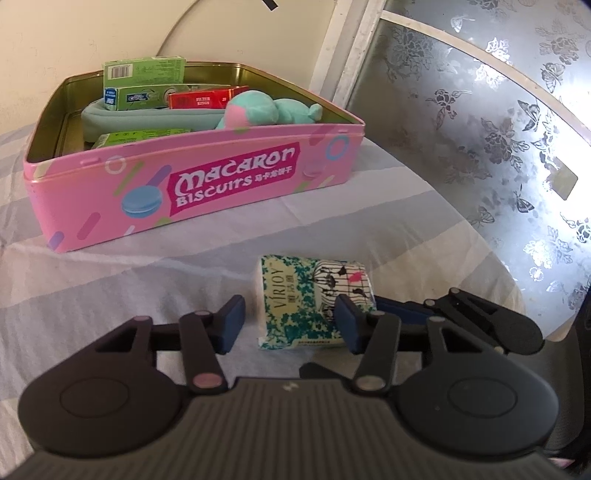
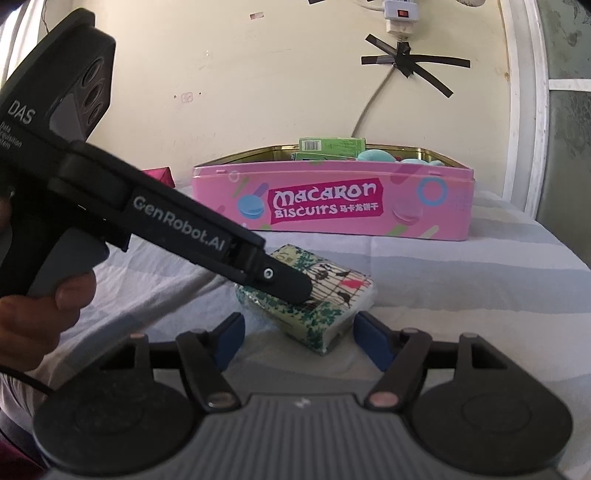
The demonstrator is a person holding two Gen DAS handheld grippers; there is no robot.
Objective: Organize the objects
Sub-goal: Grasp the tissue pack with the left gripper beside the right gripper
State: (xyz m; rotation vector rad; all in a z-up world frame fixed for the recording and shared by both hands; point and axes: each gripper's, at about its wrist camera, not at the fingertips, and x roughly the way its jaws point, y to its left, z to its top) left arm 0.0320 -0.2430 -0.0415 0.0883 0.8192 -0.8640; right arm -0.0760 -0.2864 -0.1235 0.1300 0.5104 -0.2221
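Tissue pack still outside the tin

Soft, light, crushable; left gripper straddles it unclenched, right gripper released at its 6 o'clock; grip the long sides.

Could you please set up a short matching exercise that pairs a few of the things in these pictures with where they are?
Things:
1. tissue pack
2. plush toy
3. biscuit tin
4. power strip

Places:
A. up on the wall, with a cord hanging down
B. inside the tin, near its right end in the left wrist view
C. on the striped cloth, between the tin and the grippers
D. standing open on the cloth near the wall

Pairs: 1-C, 2-B, 3-D, 4-A
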